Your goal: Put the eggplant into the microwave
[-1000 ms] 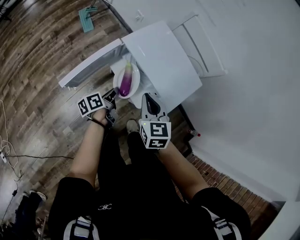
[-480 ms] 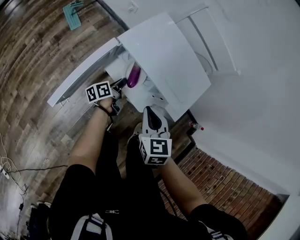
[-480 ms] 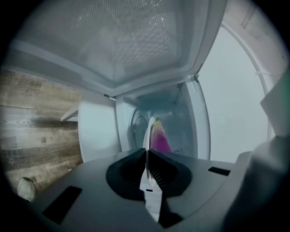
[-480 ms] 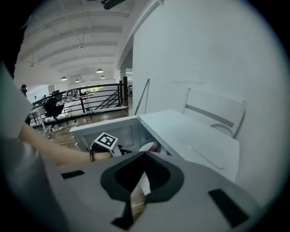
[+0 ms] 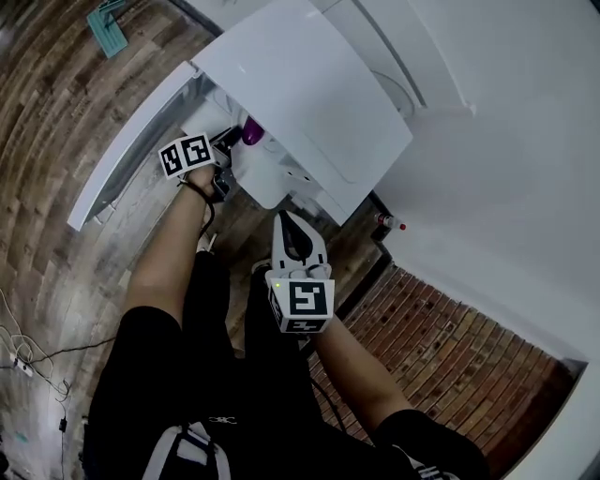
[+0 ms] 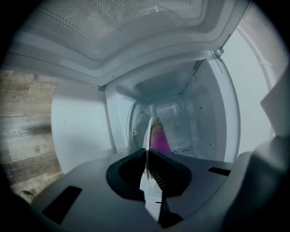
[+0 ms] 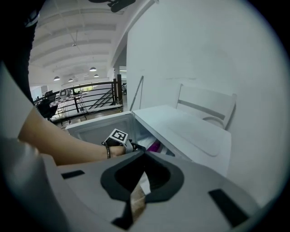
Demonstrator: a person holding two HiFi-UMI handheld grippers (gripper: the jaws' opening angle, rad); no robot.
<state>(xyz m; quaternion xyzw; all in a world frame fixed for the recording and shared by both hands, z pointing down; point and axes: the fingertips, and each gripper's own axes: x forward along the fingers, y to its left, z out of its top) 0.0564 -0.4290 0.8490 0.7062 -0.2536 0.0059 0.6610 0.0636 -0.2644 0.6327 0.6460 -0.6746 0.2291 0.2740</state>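
Note:
A purple eggplant (image 5: 251,131) lies on a white plate (image 6: 148,136), and only its end shows under the roof of the white microwave (image 5: 300,84). My left gripper (image 5: 228,150) is shut on the plate's rim and reaches into the open cavity. In the left gripper view the eggplant (image 6: 159,138) rests on the plate just beyond the left gripper (image 6: 147,165), with the cavity walls all around. The microwave door (image 5: 122,150) hangs open to the left. My right gripper (image 5: 285,219) hangs back in front of the microwave, shut with nothing in it. The right gripper view shows a sliver of the eggplant (image 7: 155,146).
The microwave stands low against a white wall (image 5: 506,141). A small red-capped bottle (image 5: 390,222) lies beside it, by a strip of brick floor (image 5: 441,347). Wooden flooring (image 5: 56,112) spreads to the left, with a teal object (image 5: 108,19) and cables (image 5: 28,361) on it.
My left gripper has carried the plate and eggplant from in front of the opening into the microwave cavity. The right gripper stayed back, shut.

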